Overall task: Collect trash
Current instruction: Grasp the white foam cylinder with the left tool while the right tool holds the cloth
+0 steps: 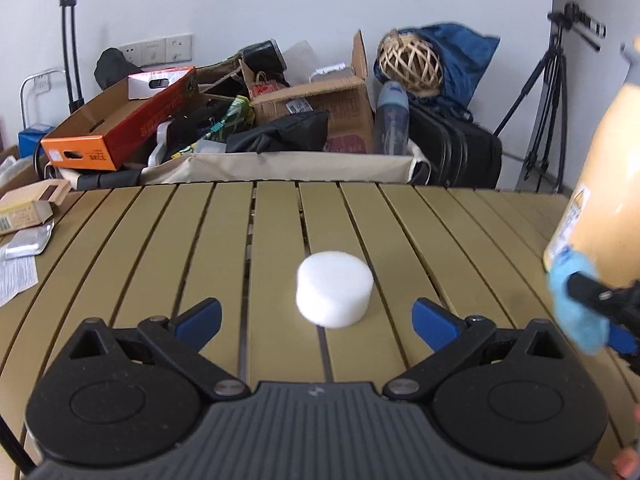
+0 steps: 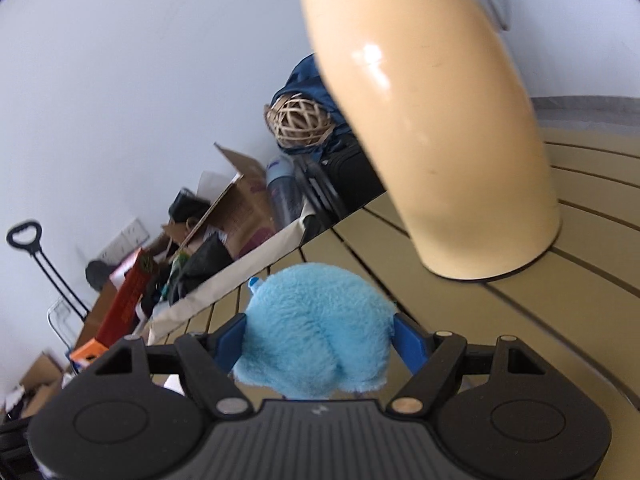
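Left tongs (image 1: 316,320) spread, angled down behind the white foam puck (image 1: 334,289); right tongs (image 2: 320,344), rolled sideways, pinch a blue fluffy ball (image 2: 316,332).

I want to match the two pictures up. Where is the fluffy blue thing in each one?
Left wrist view: the fluffy blue thing is at the far right edge, in the right gripper.
Right wrist view: bottom centre, between the blue fingers.
Shared landmark: the tall cream bottle beside it.

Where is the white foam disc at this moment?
In the left wrist view, the white foam disc lies on the slatted table, near the middle, just ahead of the open left claw and apart from its fingers.
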A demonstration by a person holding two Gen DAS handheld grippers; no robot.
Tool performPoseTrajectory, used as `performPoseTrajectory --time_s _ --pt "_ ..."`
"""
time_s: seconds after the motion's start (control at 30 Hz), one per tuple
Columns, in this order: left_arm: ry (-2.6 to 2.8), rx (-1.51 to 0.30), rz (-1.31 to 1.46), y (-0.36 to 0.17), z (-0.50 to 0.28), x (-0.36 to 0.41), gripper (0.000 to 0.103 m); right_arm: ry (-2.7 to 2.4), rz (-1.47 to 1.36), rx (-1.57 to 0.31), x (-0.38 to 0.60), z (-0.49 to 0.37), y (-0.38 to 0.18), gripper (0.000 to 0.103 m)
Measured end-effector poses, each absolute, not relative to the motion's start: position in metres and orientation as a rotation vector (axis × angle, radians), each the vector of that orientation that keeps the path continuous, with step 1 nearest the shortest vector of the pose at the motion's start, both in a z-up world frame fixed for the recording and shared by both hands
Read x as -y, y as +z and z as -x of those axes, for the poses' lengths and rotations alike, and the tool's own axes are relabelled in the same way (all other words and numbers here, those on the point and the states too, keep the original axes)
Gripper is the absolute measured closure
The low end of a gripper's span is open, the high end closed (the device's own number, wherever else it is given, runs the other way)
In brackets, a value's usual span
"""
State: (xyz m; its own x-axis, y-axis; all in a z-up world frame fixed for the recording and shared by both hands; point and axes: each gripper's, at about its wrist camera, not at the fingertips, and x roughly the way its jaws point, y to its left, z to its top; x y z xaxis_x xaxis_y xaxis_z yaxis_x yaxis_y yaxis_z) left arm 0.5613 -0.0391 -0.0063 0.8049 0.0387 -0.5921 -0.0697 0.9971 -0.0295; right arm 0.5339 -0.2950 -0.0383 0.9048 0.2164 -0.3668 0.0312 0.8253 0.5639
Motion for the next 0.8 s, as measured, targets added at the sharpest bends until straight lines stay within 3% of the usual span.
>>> performPoseTrajectory --time_s 0.33,0.8 --pt "0.133 -0.654 -0.053 -0.027 -0.603 0.061 0.0 0.123 -0.675 -0.448 0.305 -0.54 -0.055 0.027" --pt "0.096 -0.689 0.043 -0.048 -0.621 0.055 0.002 0.093 -0.668 -0.411 0.302 -0.537 -0.054 0.027"
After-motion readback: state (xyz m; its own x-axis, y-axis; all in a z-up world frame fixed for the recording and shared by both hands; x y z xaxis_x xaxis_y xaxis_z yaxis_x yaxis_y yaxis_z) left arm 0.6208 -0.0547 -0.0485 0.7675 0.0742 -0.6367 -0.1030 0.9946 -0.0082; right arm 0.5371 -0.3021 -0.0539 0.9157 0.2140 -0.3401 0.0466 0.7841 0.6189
